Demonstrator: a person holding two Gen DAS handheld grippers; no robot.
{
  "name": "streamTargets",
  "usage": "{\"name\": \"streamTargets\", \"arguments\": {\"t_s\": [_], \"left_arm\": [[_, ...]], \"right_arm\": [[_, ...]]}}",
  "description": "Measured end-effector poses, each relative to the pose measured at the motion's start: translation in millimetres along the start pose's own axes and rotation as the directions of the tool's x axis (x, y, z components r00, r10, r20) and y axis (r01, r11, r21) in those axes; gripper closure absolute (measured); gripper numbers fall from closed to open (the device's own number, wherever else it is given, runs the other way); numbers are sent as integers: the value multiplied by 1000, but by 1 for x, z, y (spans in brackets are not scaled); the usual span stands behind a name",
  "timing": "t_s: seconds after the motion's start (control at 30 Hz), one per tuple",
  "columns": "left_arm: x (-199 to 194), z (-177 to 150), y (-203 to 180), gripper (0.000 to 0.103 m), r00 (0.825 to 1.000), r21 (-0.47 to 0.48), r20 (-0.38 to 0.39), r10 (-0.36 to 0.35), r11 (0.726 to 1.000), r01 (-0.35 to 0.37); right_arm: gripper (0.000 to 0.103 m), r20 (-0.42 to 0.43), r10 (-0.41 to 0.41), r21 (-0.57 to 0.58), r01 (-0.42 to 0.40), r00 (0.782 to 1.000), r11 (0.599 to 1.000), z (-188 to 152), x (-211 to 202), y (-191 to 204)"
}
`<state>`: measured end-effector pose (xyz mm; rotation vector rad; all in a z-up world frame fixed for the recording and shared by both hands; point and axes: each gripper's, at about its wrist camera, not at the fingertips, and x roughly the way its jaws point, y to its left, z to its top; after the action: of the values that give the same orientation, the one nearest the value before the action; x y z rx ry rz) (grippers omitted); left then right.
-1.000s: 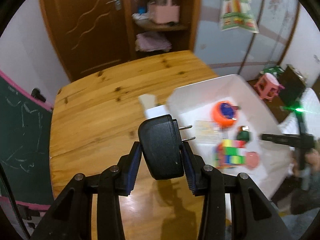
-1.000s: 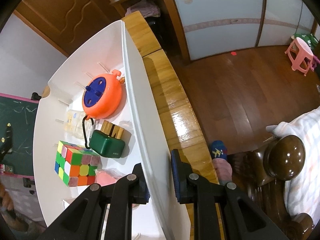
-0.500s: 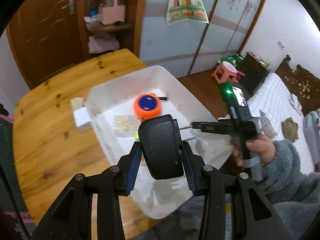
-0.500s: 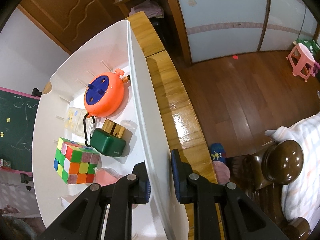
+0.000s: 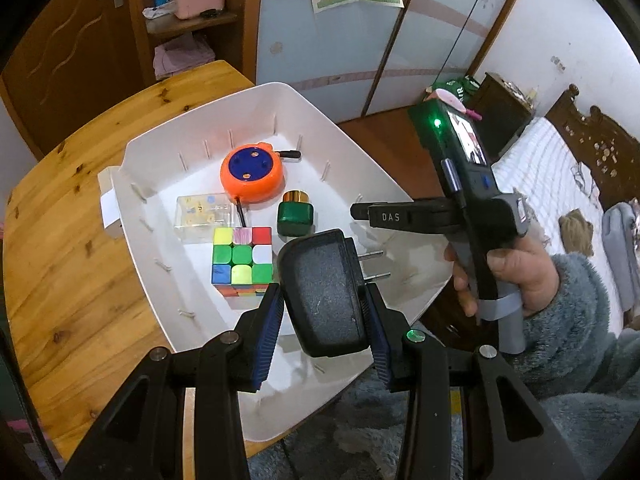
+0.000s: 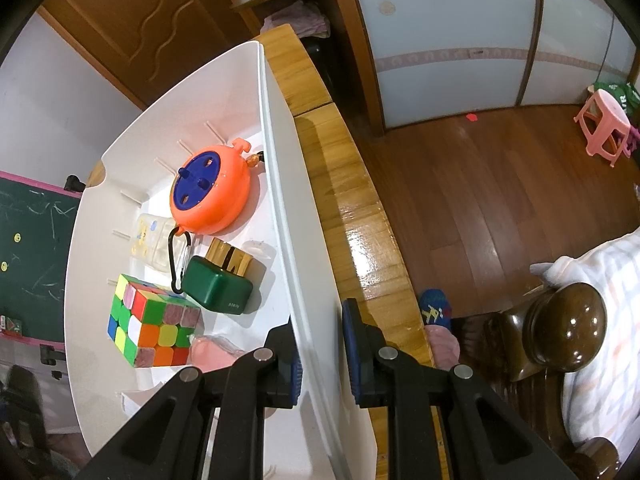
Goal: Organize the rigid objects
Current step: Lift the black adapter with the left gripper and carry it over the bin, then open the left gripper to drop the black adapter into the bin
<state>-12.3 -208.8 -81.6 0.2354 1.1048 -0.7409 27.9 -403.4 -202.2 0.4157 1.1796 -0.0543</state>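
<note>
From my left wrist camera, the black power adapter (image 5: 324,296) covers a corner of the puzzle cube (image 5: 242,258) and part of the white bin (image 5: 160,152) floor. A pale box (image 5: 107,210) on the table sits mostly behind the bin's wall. On the right view, a pink item (image 6: 210,352) lies half hidden behind the cube and a finger — I can't identify it — and the bin's near end runs off the bottom edge.
</note>
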Motion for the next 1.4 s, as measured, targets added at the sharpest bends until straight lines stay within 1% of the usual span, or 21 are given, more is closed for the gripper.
{"name": "streamTargets", "arguments": {"t_s": [0.17, 0.3, 0.67, 0.8, 0.83, 0.87, 1.07, 1.23, 1.3, 1.4], "left_arm": [[10, 1, -4, 59, 999, 10, 7, 35, 999, -35], [21, 2, -3, 59, 999, 0, -6, 35, 999, -35], [34, -1, 4, 59, 998, -12, -21, 55, 998, -55], [36, -2, 7, 61, 998, -18, -23, 59, 998, -60], [36, -2, 8, 65, 998, -19, -22, 60, 998, -60], [36, -2, 8, 67, 998, -20, -21, 62, 998, -62], [31, -1, 9, 68, 997, -15, 1, 82, 997, -82], [30, -2, 10, 68, 995, -12, 2, 101, 995, -101], [29, -2, 11, 68, 993, -17, 4, 119, 993, -119], [27, -2, 15, 68, 992, -34, 3, 126, 991, -126]], "right_arm": [[83, 1, 0, 0, 0, 1000, 1000, 0, -1, 1], [83, 2, 1, 2, -1, 1000, 1000, 0, -1, 1], [83, 1, 1, 2, -1, 1000, 1000, 0, -1, 1], [83, 2, 0, 2, 0, 1000, 1000, 1, -1, 1], [83, 2, 1, 2, -1, 1000, 1000, 0, -1, 1], [84, 2, 1, 3, -1, 1000, 1000, 0, -1, 1], [84, 1, -3, 1, 3, 1000, 1000, 2, -2, 0], [84, 1, -3, 1, 3, 1000, 1000, 2, -3, 0], [84, 1, -5, -1, 5, 1000, 1000, 2, -3, 0], [84, -1, -13, -6, 13, 1000, 1000, 2, -2, 2]]}}
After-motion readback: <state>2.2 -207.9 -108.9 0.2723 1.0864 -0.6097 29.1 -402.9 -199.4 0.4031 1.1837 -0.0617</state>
